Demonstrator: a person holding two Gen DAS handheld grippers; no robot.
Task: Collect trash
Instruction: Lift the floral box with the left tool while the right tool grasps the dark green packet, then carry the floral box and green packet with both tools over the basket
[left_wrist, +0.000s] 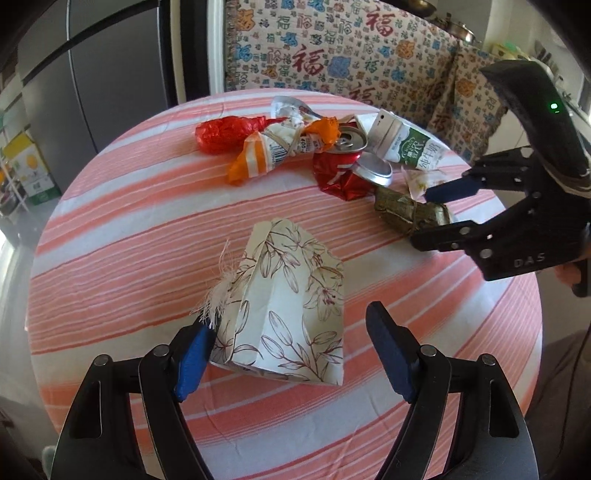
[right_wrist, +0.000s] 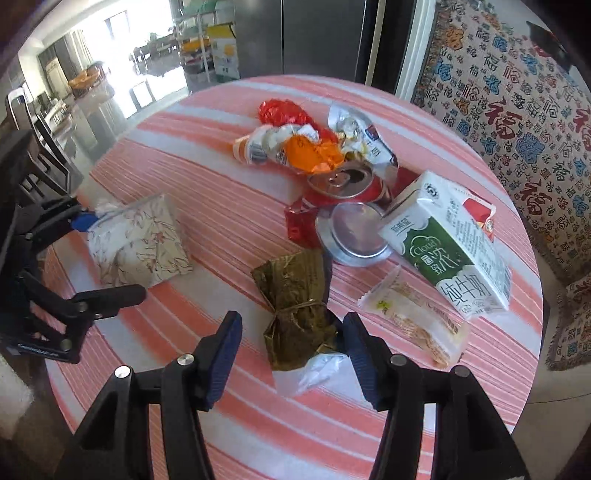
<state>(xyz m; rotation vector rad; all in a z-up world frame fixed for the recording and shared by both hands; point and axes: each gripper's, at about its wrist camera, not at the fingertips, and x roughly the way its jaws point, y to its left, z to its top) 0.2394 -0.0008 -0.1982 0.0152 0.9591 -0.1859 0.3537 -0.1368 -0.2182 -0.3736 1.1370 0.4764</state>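
Note:
A flat floral paper bag (left_wrist: 284, 306) lies on the round striped table (left_wrist: 129, 229); my left gripper (left_wrist: 291, 354) is open around its near end, left pad by its frayed handle. The bag also shows in the right wrist view (right_wrist: 144, 240). My right gripper (right_wrist: 291, 358) is open around a green leaf-wrapped packet (right_wrist: 295, 295), also seen in the left wrist view (left_wrist: 410, 212), where the right gripper (left_wrist: 430, 216) straddles it. Behind lie a crushed red can (right_wrist: 343, 188), a milk carton (right_wrist: 450, 243), a clear snack wrapper (right_wrist: 413, 325), orange and red wrappers (left_wrist: 258, 144).
A sofa with a patterned cover (left_wrist: 351, 44) stands behind the table. A grey fridge (left_wrist: 110, 74) is at the far left. Chairs (right_wrist: 40, 155) and shelves stand beyond the table's far edge in the right wrist view.

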